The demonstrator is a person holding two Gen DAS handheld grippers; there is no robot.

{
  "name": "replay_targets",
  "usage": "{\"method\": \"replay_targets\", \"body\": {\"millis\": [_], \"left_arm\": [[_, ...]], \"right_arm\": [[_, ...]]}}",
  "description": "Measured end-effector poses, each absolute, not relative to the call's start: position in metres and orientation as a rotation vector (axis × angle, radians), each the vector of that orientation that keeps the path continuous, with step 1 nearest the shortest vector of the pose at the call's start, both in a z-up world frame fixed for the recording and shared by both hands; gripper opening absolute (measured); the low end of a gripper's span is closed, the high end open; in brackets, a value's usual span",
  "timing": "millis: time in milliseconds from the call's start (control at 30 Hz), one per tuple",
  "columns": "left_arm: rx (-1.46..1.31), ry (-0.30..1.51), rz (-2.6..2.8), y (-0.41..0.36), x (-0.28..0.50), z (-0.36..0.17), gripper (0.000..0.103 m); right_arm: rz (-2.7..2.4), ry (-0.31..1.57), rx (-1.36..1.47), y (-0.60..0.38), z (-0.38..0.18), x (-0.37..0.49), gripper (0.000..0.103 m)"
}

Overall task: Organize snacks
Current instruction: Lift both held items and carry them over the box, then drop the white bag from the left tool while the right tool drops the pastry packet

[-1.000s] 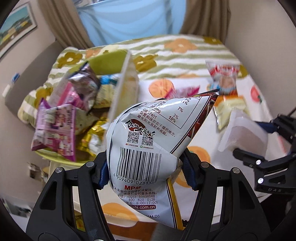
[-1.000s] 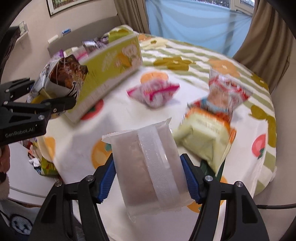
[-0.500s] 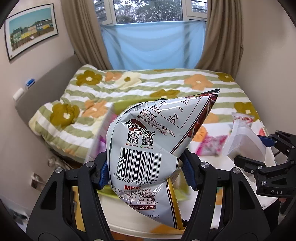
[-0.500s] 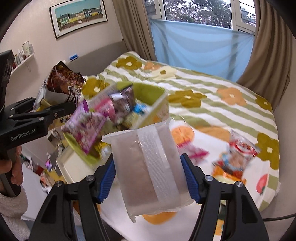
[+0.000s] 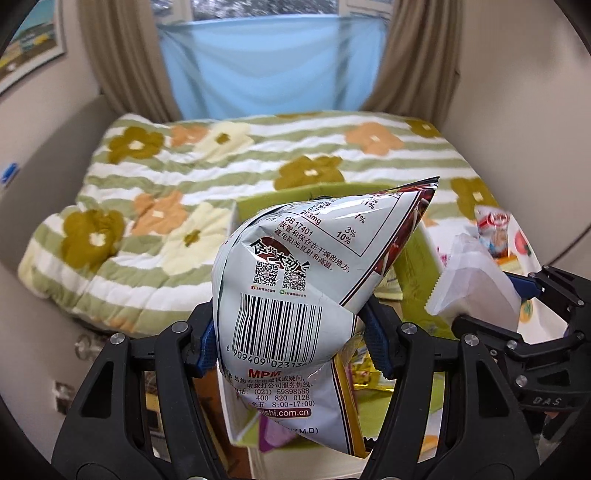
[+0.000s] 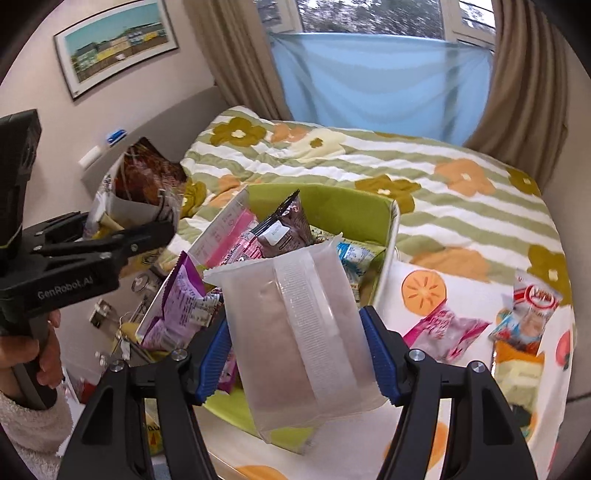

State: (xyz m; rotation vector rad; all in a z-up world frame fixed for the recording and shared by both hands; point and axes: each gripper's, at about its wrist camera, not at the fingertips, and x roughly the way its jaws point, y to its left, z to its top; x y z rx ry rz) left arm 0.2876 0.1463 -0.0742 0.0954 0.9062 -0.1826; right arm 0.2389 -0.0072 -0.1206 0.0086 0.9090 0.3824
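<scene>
Snacks, two carried: silver chip bag (image 5: 291, 295) clamped in left gripper (image 5: 290, 332) jaws. Frosted pastry packet (image 6: 295, 332) clamped in right gripper (image 6: 297, 358) jaws, both over green snack box (image 6: 351, 214), probably for dropping in.

I'm in a bedroom at home: ahead of me lies a bed under a green-striped quilt (image 5: 221, 173) with big flowers, its padded headboard (image 6: 177, 114) against the wall. Brown curtains (image 6: 528, 92) frame a window (image 6: 369, 14) half covered by a blue cloth (image 5: 273, 66), and a framed landscape picture (image 6: 118, 44) hangs on the wall.
</scene>
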Motion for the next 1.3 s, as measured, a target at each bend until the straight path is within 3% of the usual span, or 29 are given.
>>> {"method": "replay_targets", "body": {"millis": [133, 167, 200, 267, 900, 933, 1033, 1300], "left_arm": [[0.083, 0.937, -0.241, 0.159, 0.304, -0.09, 0.061], [0.071, 0.945, -0.258, 0.161, 0.308, -0.094, 0.067], [0.062, 0.955, -0.278, 0.163, 0.311, -0.097, 0.084], [0.066, 0.945, -0.274, 0.163, 0.313, -0.099, 0.103], [-0.077, 0.927, -0.189, 0.213, 0.307, -0.095, 0.103], [-0.077, 0.929, -0.187, 0.213, 0.306, -0.096, 0.103], [-0.064, 0.937, -0.171, 0.213, 0.302, -0.1, 0.103], [-0.067, 0.924, -0.171, 0.213, 0.283, -0.095, 0.103]], "right_arm": [[0.322, 0.94, 0.034, 0.005, -0.13, 0.242, 0.063], [0.31, 0.946, 0.034, 0.007, -0.133, 0.242, 0.063], [0.298, 0.955, 0.035, 0.009, -0.136, 0.244, 0.063], [0.28, 0.967, 0.043, 0.01, -0.14, 0.247, 0.063], [0.287, 1.058, 0.089, 0.024, -0.171, 0.277, 0.065], [0.295, 1.046, 0.094, 0.025, -0.17, 0.276, 0.067], [0.295, 1.02, 0.096, 0.021, -0.168, 0.272, 0.085], [0.263, 0.997, 0.097, 0.014, -0.166, 0.253, 0.087]]}}
